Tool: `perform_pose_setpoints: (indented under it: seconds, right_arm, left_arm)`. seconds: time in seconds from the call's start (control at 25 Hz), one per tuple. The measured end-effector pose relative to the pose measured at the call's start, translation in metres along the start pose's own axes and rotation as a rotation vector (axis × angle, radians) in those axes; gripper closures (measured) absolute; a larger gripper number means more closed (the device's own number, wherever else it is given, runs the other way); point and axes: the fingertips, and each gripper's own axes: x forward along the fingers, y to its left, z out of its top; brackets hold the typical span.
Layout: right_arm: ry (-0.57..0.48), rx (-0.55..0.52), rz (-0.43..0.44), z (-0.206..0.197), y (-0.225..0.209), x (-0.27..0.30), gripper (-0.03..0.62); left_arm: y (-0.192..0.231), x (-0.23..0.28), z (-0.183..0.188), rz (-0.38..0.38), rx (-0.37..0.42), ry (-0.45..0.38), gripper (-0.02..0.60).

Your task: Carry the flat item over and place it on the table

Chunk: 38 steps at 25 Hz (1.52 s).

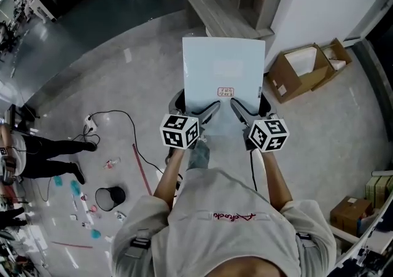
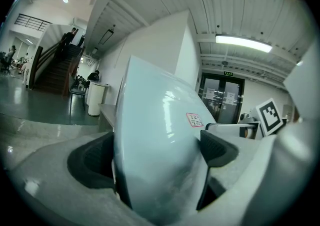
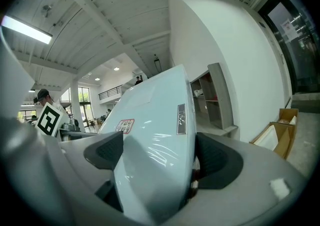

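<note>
A flat pale blue board [image 1: 223,72] with a small red-printed label is held level in front of the person, above the floor. My left gripper [image 1: 195,112] is shut on its near edge at the left, and my right gripper [image 1: 247,109] is shut on the near edge at the right. In the left gripper view the board [image 2: 155,135] fills the gap between the dark pads [image 2: 217,146]. The right gripper view shows the same board [image 3: 152,140] clamped between that gripper's pads [image 3: 105,151]. A grey wooden table [image 1: 212,5] stands just beyond the board's far edge.
An open cardboard box [image 1: 304,70] lies on the floor to the right, by a white wall. Another person's legs [image 1: 49,153], a black cable [image 1: 120,128], a small black bucket [image 1: 110,196] and scattered bits lie to the left. More boxes [image 1: 350,211] sit at lower right.
</note>
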Motion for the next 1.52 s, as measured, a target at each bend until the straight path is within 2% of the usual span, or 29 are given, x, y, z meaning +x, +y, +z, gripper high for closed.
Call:
perform_pose_setpoints:
  seconds: [0.52, 0.96, 1.16, 1.52]
  right_arm:
    - [0.02, -0.005, -0.053, 0.047, -0.041, 0.149, 0.135]
    - [0.007, 0.014, -0.118, 0.081, -0.07, 0.263, 0.134]
    - [0.007, 0.034, -0.138, 0.083, -0.087, 0.297, 0.134]
    - [0.016, 0.039, -0.143, 0.09, -0.113, 0.332, 0.134]
  left_arm:
    - [0.112, 0.108, 0.061, -0.052, -0.025, 0.015, 0.038]
    - [0.2, 0.191, 0.11, -0.115, -0.013, 0.038, 0.038]
    - [0.226, 0.222, 0.117, -0.133, -0.008, 0.06, 0.038]
    - [0.245, 0.261, 0.125, -0.141, -0.021, 0.067, 0.038]
